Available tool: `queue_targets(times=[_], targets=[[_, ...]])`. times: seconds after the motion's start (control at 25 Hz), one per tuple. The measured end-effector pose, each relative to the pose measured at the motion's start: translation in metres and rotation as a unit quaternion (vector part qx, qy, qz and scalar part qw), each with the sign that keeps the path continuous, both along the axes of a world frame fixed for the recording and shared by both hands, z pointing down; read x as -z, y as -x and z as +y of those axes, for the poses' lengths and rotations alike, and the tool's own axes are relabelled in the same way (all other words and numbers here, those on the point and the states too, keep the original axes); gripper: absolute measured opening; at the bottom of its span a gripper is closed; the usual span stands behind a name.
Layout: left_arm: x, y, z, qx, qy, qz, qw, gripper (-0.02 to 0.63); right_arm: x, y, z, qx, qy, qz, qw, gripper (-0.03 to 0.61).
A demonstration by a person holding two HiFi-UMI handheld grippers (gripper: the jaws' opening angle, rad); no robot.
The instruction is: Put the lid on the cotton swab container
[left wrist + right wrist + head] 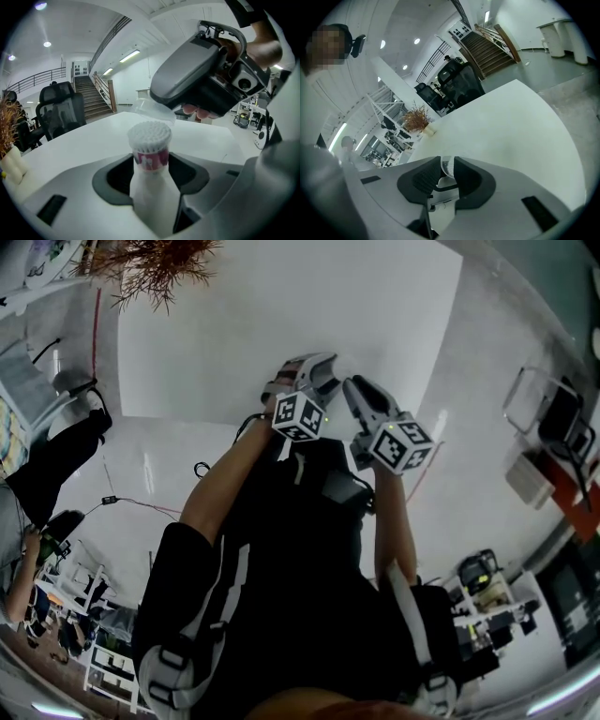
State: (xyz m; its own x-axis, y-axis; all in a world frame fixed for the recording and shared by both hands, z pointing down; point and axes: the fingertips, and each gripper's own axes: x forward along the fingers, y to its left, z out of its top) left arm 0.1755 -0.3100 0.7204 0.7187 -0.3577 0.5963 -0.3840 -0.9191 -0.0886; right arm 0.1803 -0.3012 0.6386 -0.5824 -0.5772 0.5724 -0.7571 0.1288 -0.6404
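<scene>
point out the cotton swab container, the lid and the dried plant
cotton swab container (pixel 150 159), left gripper view, on its pink label band
lid (pixel 446 165), right gripper view, on its clear curved edge
dried plant (pixel 416 117), right gripper view, on its brown twigs

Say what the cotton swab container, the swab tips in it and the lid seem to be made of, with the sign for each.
The cotton swab container looks like smooth white plastic with a pink printed band. The swab tips look like cotton: matte white, finely bumpy. The lid is likely thin clear plastic; one can see through it.
</scene>
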Motion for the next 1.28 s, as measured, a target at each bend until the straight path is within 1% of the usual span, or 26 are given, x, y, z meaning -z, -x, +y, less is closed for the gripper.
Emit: queue_targets(times=[0.16, 0.4, 0.68, 0.84, 1.0, 1.08, 1.2, 1.28], targets=[[-0.002, 0.001, 0.0, -0.002, -0.001, -0.002, 1.0, 0.233, -0.012, 0.005, -0.001, 0.01, 0.015, -0.005, 1.0, 0.084], [-0.002, 0.001, 0.001, -0.001, -0.003, -0.007, 1.0, 0.233, -0.015, 0.003, -0.007, 0.013, 0.013, 0.003, 1.0, 0.059], [0.002, -0.001, 0.002, 0.001, -0.006, -0.009, 0.9999, 0.233, -0.014, 0.007, -0.007, 0.026, 0.006, 0.03, 0.999, 0.054], [0.0, -0.001, 0.0, 0.002, -0.006, -0.007, 1.0, 0.235, -0.019, 0.008, -0.009, 0.03, 0.001, 0.048, 0.998, 0.038], [-0.003, 0.0, 0.003, 0.003, 0.015, -0.01, 0.9998, 0.235, -0.02, 0.008, -0.009, 0.025, 0.001, 0.053, 0.998, 0.035], [-0.006, 0.001, 0.006, -0.004, 0.028, -0.013, 0.9995, 0.239, -0.02, 0.009, -0.01, 0.019, 0.0, 0.047, 0.999, 0.037], [-0.004, 0.006, 0.012, -0.008, 0.044, -0.01, 0.999, 0.247, -0.01, 0.007, -0.011, -0.002, -0.013, 0.024, 1.0, 0.037], [0.0, 0.013, 0.017, -0.008, 0.048, -0.007, 0.9988, 0.247, -0.001, 0.005, -0.009, -0.015, -0.025, 0.025, 0.999, 0.037]])
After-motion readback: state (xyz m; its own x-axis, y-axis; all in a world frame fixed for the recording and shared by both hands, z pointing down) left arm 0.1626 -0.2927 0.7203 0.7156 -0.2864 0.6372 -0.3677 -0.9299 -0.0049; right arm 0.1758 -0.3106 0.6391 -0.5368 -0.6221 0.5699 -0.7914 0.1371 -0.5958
